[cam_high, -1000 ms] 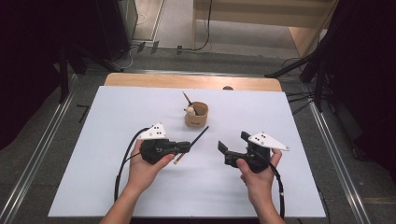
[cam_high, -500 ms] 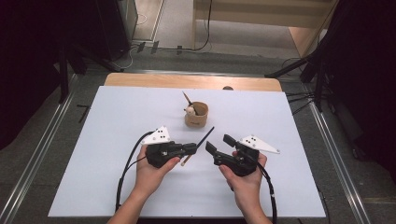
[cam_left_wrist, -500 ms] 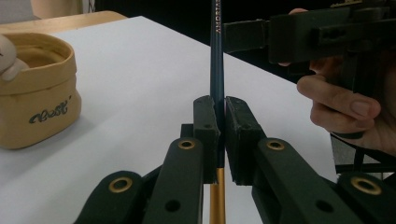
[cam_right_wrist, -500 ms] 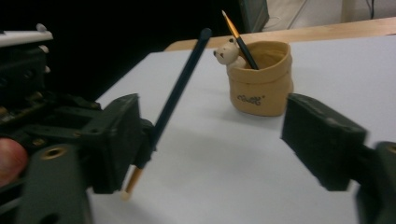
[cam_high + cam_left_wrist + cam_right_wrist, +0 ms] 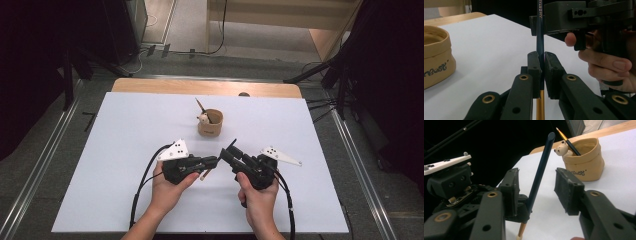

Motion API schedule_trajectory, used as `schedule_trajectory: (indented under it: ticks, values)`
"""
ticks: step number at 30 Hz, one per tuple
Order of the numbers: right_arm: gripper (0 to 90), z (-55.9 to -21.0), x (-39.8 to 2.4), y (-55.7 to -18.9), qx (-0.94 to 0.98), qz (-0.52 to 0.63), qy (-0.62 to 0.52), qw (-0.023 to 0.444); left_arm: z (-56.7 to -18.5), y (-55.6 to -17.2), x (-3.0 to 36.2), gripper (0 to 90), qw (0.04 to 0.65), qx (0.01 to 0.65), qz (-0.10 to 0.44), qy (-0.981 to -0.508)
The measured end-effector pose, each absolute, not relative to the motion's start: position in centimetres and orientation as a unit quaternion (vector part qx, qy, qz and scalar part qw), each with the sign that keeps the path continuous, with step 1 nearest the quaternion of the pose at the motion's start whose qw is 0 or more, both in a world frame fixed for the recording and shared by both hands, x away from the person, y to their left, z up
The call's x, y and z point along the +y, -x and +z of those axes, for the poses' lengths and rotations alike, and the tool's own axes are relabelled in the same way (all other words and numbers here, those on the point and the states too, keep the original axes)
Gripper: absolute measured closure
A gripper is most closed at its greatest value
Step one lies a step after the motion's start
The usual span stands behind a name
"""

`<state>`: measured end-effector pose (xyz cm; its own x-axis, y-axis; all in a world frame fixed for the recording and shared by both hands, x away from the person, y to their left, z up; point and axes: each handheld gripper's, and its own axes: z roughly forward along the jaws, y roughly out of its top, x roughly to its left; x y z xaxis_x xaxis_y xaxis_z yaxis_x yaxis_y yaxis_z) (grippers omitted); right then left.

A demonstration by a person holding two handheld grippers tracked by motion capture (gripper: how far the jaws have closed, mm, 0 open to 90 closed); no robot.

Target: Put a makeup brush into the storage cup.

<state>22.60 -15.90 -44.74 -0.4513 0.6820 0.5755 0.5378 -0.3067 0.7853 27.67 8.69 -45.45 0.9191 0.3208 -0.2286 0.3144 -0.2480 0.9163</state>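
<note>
A dark pencil [image 5: 232, 145] with an orange lower end is clamped in my left gripper [image 5: 214, 161], whose jaws are shut on its shaft [image 5: 540, 47]. My right gripper [image 5: 226, 154] faces it from the right. In the right gripper view the pencil [image 5: 540, 170] stands tilted between the right gripper's [image 5: 537, 187] two pads. These jaws have just been closing, and a gap still shows between the right pad and the pencil. Beyond both grippers stands a tan cup [image 5: 210, 125] holding a small bear figure [image 5: 561, 148] and another pencil.
The white table sheet [image 5: 125, 150] lies under both hands, with a wooden strip [image 5: 165, 86] along its far edge. Cables trail from the grippers toward the near edge. Dark stands and floor surround the table.
My right gripper has moved left up to the pencil and its jaws have narrowed around it. The left gripper has shifted a little to the right with the pencil.
</note>
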Motion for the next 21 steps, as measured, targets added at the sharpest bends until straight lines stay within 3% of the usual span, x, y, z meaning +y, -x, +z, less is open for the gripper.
schedule_trajectory:
  ticks: [16,21]
  values:
    - [70.7,-45.6,-15.8,-22.8,0.569,0.638,-0.519,0.01,-45.3,-27.3,8.4,84.6,0.585,0.199,0.011,-0.786]
    - [79.3,-45.8,-15.8,-22.8,0.563,0.645,-0.517,0.005,-45.3,-27.3,8.3,84.7,0.586,0.199,0.01,-0.786]
